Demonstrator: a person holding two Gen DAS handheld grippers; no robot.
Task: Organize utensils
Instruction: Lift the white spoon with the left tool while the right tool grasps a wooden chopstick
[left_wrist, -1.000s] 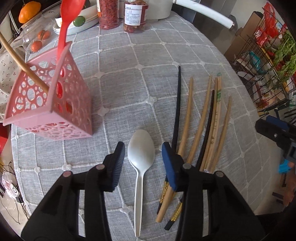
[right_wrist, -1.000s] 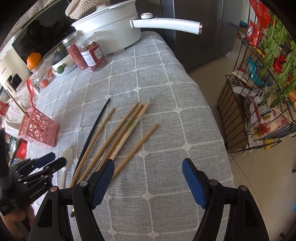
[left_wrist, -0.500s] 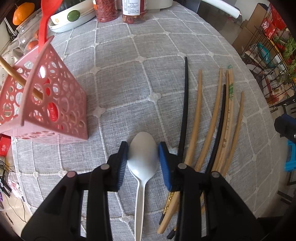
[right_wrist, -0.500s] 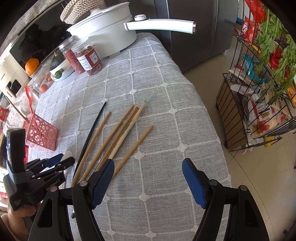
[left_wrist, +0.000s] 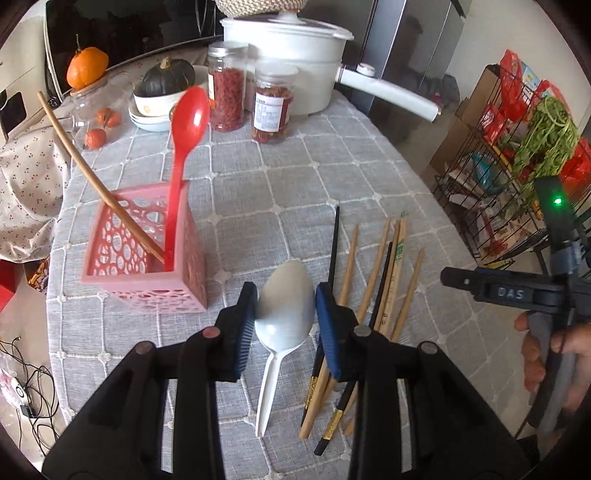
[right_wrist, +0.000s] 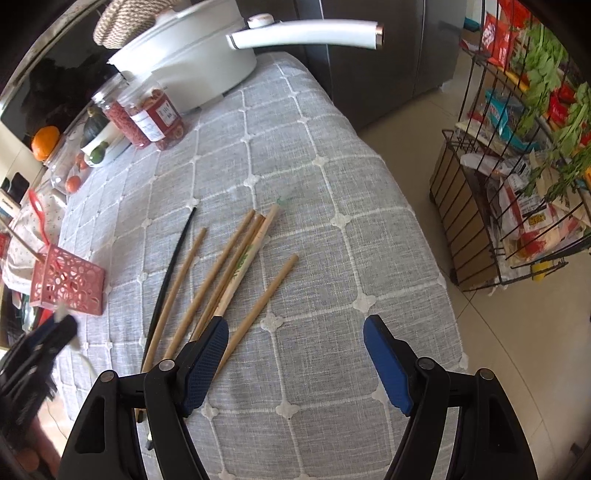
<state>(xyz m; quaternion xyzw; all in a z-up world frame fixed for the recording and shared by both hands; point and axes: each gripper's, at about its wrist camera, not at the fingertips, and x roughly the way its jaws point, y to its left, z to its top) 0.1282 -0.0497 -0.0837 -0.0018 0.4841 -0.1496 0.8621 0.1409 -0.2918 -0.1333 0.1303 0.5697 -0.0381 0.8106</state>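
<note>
Grey checked cloth is covering the round table (left_wrist: 295, 177), and just above it a white spoon (left_wrist: 284, 306) is sitting clamped by its bowl between the two pads of the left gripper (left_wrist: 285, 306), its handle hanging down toward the near edge, seemingly off the cloth. Immediately left of it, a pink perforated basket (left_wrist: 147, 258) is standing upright, already carrying a red spoon (left_wrist: 186, 129) and one wooden chopstick (left_wrist: 92, 177) leaning out to the left. On the right, a loose bundle of wooden and black chopsticks (right_wrist: 221, 269) is lying flat, fanning away toward the far side. Farther right, the right gripper (right_wrist: 295, 354) is hovering with its jaws spread wide and nothing between them, near the bundle's closest ends. At the far edge, two jars (left_wrist: 251, 99), a white pot (left_wrist: 288, 59) and a bowl holding a squash (left_wrist: 162, 96) are waiting out of the way. Judging by this, the spoon-to-basket step is under way; the next move likely calls for swinging left, tipping the handle downward over the basket's open top and releasing, without knocking the leaning utensils.
</note>
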